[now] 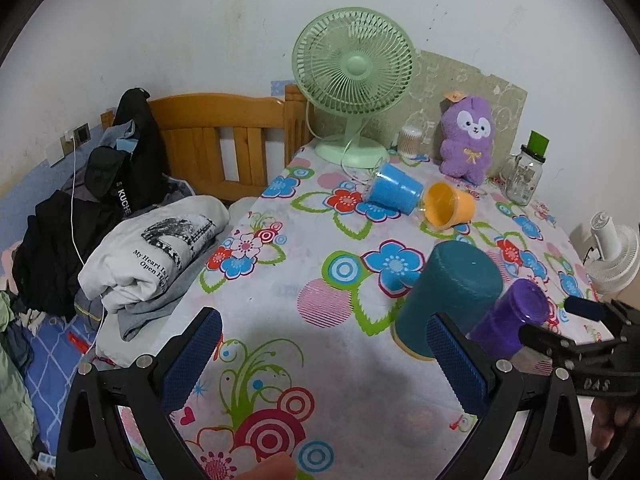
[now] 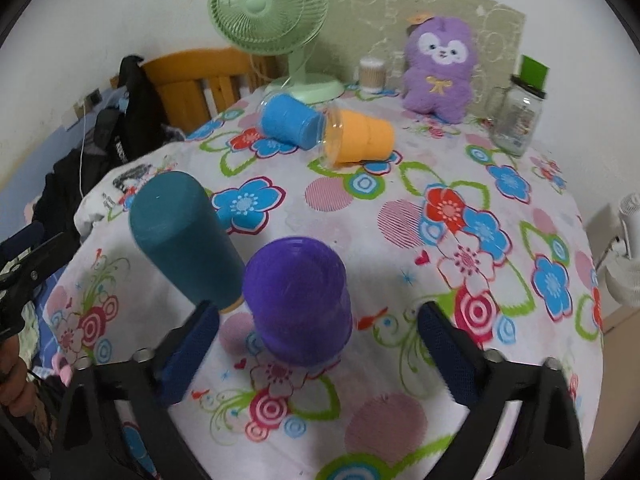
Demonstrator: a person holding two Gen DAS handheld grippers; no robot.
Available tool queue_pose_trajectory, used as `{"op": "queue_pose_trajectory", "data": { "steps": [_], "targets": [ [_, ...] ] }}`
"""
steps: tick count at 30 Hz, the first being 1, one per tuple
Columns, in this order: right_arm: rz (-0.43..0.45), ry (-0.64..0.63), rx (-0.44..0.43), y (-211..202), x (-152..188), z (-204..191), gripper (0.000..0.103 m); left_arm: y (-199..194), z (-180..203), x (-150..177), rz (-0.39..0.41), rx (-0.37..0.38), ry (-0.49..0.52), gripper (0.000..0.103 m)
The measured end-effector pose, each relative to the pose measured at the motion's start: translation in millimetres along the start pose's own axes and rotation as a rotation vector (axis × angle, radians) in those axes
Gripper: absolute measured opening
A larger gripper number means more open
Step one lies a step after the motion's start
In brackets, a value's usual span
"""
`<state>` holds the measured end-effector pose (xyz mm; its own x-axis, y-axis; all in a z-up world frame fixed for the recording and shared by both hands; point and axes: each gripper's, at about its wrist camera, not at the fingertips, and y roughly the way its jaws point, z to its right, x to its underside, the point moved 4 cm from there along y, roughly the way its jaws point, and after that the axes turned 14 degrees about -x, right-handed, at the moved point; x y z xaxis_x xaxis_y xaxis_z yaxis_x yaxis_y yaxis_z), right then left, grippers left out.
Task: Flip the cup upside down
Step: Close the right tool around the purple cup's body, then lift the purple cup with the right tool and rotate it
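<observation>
A purple cup [image 2: 298, 300] stands upside down on the floral tablecloth [image 2: 440, 184], between the open jaws of my right gripper [image 2: 318, 354], which does not touch it. A teal cup [image 2: 184, 240] stands upside down just left of it. In the left wrist view the teal cup [image 1: 448, 298] and purple cup [image 1: 508, 316] stand at the right. My left gripper [image 1: 324, 360] is open and empty over the cloth, left of the teal cup. A blue cup [image 2: 290, 120] and an orange cup [image 2: 358, 136] lie on their sides farther back.
A green fan [image 2: 272, 12], a purple plush toy [image 2: 438, 64], a glass jar [image 2: 516, 118] and a cotton-swab container [image 2: 372, 74] stand along the back wall. Folded clothes [image 1: 152, 248] and a wooden bed frame [image 1: 224, 140] lie left of the table. A white fan [image 1: 610, 256] stands at the right.
</observation>
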<state>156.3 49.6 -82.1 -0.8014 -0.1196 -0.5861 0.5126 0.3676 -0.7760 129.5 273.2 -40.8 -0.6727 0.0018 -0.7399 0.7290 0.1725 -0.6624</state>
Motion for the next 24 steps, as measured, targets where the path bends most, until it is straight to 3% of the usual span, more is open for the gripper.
{"op": "queue_pose_trajectory", "data": {
  "steps": [1,2,3,7,11,16,24],
  "targets": [
    [-0.022,0.005,-0.013,6,-2,3,0.075,3,0,0,-0.005,-0.002,-0.002,0.103],
    [-0.039,0.016,-0.026,12,-5,6,0.062,6,0,-1,-0.011,-0.003,-0.004,0.103],
    [-0.052,0.026,-0.037,15,-6,8,0.059,9,0,-1,-0.017,-0.005,-0.004,0.103],
    [-0.015,0.037,-0.048,13,-24,20,0.058,18,2,-1,-0.032,-0.009,0.001,0.103],
    [0.052,0.058,-0.029,7,-65,48,0.058,26,3,-1,-0.043,-0.012,0.000,0.103],
    [0.068,0.117,0.058,16,-103,98,0.058,28,4,-1,-0.049,-0.010,0.008,0.103],
    [0.026,0.205,0.084,44,-101,142,0.058,26,-3,-1,-0.045,-0.025,-0.006,0.103]
  ]
}}
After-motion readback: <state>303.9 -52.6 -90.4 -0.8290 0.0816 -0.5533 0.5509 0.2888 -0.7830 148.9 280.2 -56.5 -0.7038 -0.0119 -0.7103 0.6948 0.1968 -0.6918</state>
